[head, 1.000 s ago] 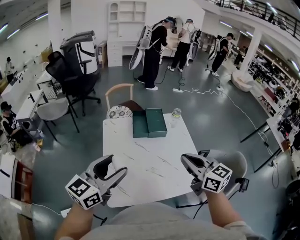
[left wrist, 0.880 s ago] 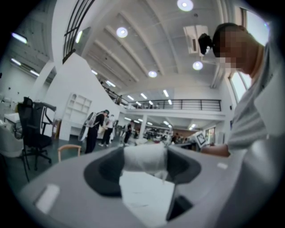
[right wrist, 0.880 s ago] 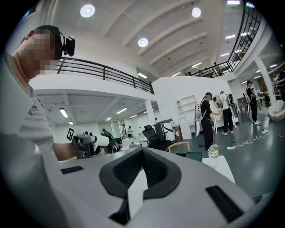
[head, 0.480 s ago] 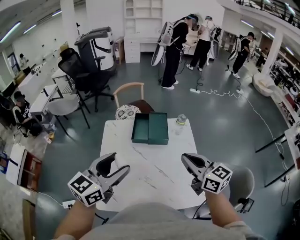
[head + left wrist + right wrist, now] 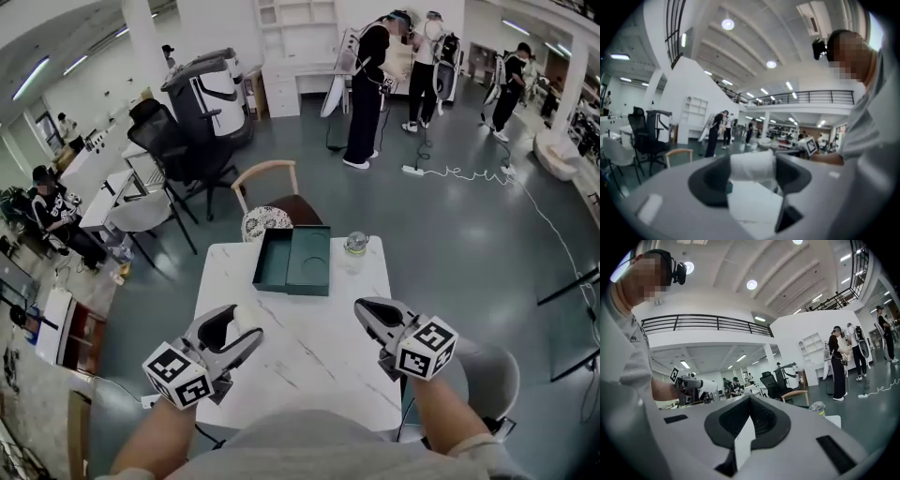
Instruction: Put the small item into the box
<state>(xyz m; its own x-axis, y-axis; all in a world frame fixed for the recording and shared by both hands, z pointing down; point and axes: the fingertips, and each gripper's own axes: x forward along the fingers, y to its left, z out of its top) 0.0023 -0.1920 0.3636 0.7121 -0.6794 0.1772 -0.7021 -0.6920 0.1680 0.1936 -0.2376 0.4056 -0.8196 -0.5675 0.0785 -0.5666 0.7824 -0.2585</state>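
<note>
Within left claw [image 5: 752, 169], small item [image 5: 751, 164]

Large open-plan lab or workshop hall. Far ahead of the right gripper [image 5: 367, 315], standing people [image 5: 366, 84] wearing backpack rigs by white shelving [image 5: 300, 37]. Ahead and left of the left gripper [image 5: 242, 328], office chairs [image 5: 173, 141], desks [image 5: 103, 183], a seated person [image 5: 52, 202]. Power cable [image 5: 469, 173] across grey floor [image 5: 450, 244]; mezzanine railing [image 5: 708, 324] overhead.
</note>
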